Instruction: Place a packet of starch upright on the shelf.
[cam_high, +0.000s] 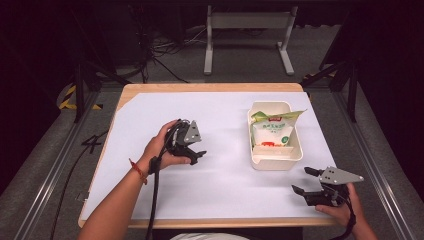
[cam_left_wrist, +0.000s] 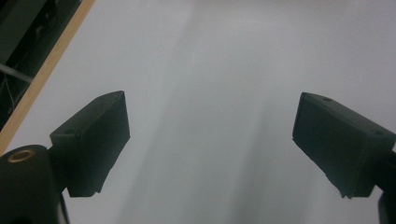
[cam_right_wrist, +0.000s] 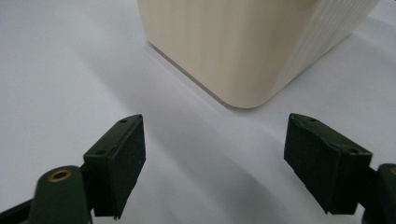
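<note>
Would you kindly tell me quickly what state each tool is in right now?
Left tool: open, holding nothing.
Right tool: open, holding nothing, near the bin.

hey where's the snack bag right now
In the high view, the snack bag lies inside the cream tub on the right half of the table, just beyond the open right hand-held gripper.

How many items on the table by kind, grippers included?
Black two-jaw grippers: 2 (left gripper, right gripper, both open and empty)
Cream rectangular plastic bin: 1
White-and-green snack bag lying in the bin: 1
Total: 4
</note>
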